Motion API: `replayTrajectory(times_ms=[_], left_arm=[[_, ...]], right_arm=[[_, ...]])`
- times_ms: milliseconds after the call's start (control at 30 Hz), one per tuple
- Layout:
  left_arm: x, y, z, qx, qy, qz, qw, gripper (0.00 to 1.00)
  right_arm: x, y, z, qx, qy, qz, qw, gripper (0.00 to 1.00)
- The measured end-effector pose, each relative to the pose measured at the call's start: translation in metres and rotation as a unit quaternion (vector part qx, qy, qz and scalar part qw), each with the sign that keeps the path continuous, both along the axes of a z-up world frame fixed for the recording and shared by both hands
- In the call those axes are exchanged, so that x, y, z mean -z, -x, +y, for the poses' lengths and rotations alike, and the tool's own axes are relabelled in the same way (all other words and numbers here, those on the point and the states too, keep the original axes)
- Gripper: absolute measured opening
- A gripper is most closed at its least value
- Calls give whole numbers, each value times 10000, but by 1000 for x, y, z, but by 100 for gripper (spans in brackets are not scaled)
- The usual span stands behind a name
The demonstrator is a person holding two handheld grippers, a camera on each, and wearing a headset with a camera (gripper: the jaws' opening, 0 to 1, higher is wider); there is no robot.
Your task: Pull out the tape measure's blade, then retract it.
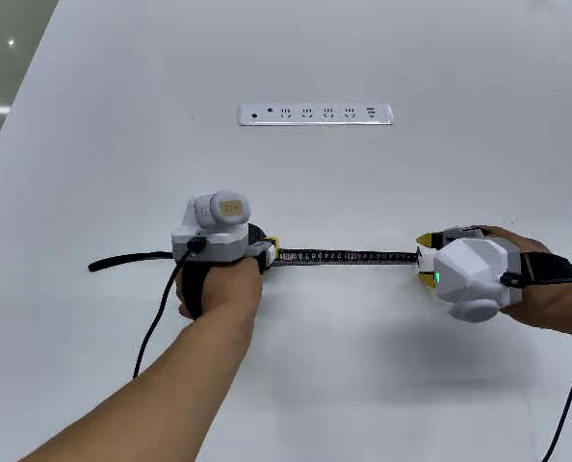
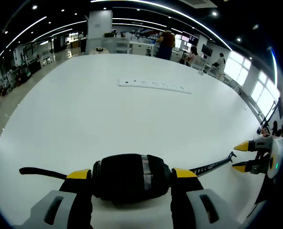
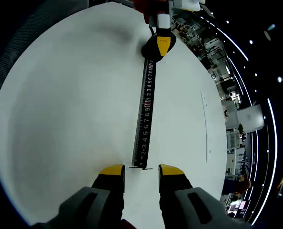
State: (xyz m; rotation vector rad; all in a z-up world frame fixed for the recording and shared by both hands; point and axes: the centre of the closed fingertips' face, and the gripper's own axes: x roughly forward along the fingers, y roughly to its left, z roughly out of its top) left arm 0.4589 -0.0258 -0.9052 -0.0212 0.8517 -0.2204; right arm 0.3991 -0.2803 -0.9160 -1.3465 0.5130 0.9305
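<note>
Tape measure (image 2: 117,183) sat on white table (image 1: 315,366), clenched in left gripper (image 2: 131,173) | blade (image 3: 146,105) lay extended toward right gripper (image 3: 142,171) — jaws apart, end hook between tips, ungrasped | power strip (image 1: 315,115) lay beyond.

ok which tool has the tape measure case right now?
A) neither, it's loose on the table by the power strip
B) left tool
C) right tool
B: the left tool is shut on the black tape measure case, and the blade runs from it along the table to end between the jaws of the open right tool.
</note>
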Motion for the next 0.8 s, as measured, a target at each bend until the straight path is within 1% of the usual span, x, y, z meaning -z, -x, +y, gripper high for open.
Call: replayTrajectory(times_ms=[100, 167, 300, 333, 433, 500, 533, 633, 667, 700, 733, 800], left_arm=[[0, 0, 0, 3, 3, 7, 10000, 64], [0, 0, 0, 4, 4, 8, 10000, 64], [0, 0, 0, 6, 3, 13, 10000, 64], [1, -1, 1, 10, 6, 11, 10000, 64], [2, -2, 1, 15, 12, 16, 10000, 64], [2, -2, 1, 13, 18, 24, 10000, 64], [2, -2, 1, 12, 21, 27, 10000, 64], [1, -2, 0, 32, 17, 22, 10000, 64], [1, -2, 0, 47, 13, 21, 10000, 64], [2, -2, 0, 54, 13, 25, 10000, 64], [2, -3, 0, 61, 11, 28, 10000, 64], [2, -3, 0, 72, 4, 25, 10000, 64]], right_arm=[[3, 2, 1, -36, 22, 23, 10000, 27], [4, 3, 1, -39, 32, 26, 10000, 23], [6, 2, 0, 10, 30, 13, 10000, 22], [4, -3, 1, 27, 52, -96, 9999, 22], [4, -8, 0, 54, 78, -159, 9998, 22], [7, -7, 0, 66, 66, -73, 9999, 18], [6, -8, 0, 31, 81, -118, 9999, 18], [6, -9, -1, 47, 24, -48, 10000, 18], [6, -8, -1, 66, -20, 7, 10000, 18], [6, -9, -1, 159, -108, 105, 9998, 18], [6, -9, -1, 319, -238, 258, 9989, 18], [6, -11, -1, 389, -314, 397, 9980, 18]])
